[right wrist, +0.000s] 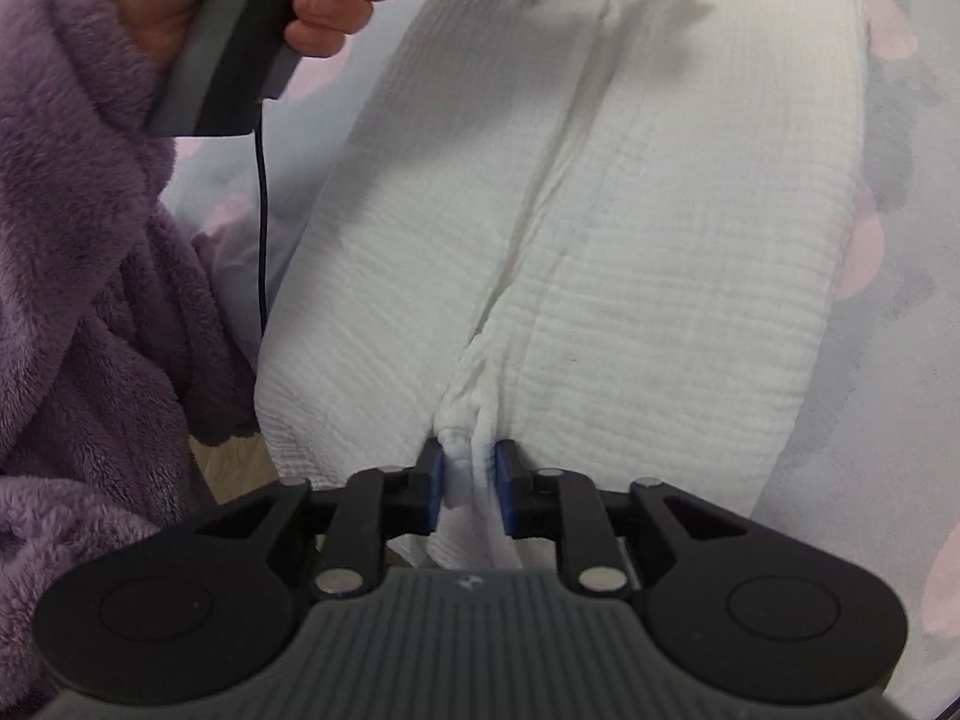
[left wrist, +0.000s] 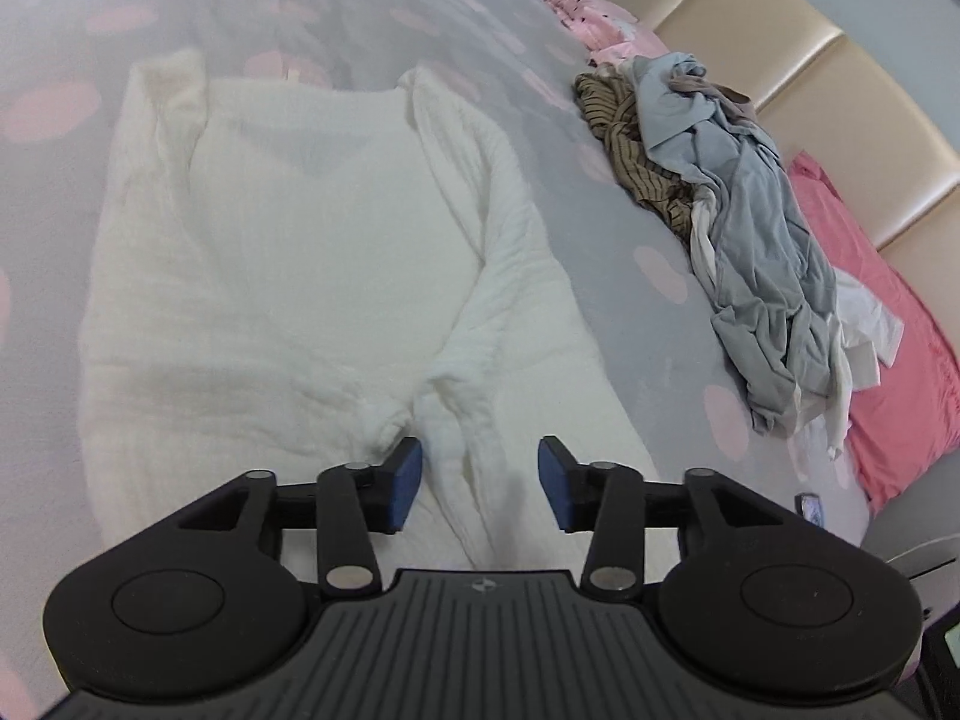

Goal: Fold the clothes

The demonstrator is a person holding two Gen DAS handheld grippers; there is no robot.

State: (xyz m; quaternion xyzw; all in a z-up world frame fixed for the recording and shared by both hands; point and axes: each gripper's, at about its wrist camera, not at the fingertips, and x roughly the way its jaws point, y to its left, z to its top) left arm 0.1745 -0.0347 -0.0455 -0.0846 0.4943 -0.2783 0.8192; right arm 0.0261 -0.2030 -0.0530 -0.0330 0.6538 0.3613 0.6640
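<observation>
Pinching the white top [right wrist: 630, 228] in your right gripper [right wrist: 469, 483] | left gripper [left wrist: 480, 483] wide open, holding nothing | only left view shows clothes pile [left wrist: 738, 228] near the bed's [left wrist: 600, 252] headboard edge.

Garment [left wrist: 288, 252] lies spread on the bed [left wrist: 600, 228]; clothes pile [left wrist: 738, 228] to its right, before the headboard [left wrist: 780, 60]; pillow [left wrist: 888, 348] beside the pile.

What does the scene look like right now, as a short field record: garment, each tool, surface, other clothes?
garment: white top lying flat, sleeves folded inward
left tool: open, above the top's lower part, gripping nothing
right tool: shut on a bunched fold of the white top
surface: grey bed cover with pink spots
other clothes: unfolded pile beside the headboard
</observation>
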